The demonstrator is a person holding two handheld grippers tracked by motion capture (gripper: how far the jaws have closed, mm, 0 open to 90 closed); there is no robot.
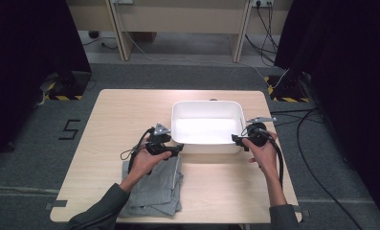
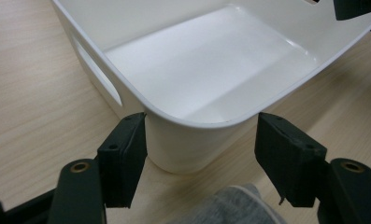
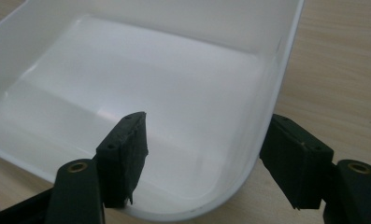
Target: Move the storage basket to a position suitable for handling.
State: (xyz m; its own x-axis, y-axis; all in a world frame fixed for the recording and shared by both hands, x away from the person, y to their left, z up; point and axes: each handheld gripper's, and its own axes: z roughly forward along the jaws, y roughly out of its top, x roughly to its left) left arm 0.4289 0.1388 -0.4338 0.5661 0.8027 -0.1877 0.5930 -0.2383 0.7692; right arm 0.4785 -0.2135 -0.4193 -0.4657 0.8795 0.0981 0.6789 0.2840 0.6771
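A white plastic tub [image 1: 206, 103] stands empty on the wooden table [image 1: 120, 115], right of centre. My left gripper [image 1: 179, 148] is open at the tub's near left corner; in the left gripper view its jaws [image 2: 202, 126] stand apart on either side of that rounded corner [image 2: 183, 149]. My right gripper [image 1: 235, 139] is open at the near right corner. In the right gripper view [image 3: 204, 121] one jaw is inside the tub and the other outside its wall [image 3: 286, 60]. A folded grey cloth [image 1: 155, 184] lies under my left forearm, its edge [image 2: 230, 207] just below the left jaws.
The tub has a handle slot [image 2: 99, 70] in its side wall. The table's front edge is close behind the cloth. Cables [image 1: 312, 143] trail on the floor to the right, and a "5" mark [image 1: 70, 128] is on the floor to the left.
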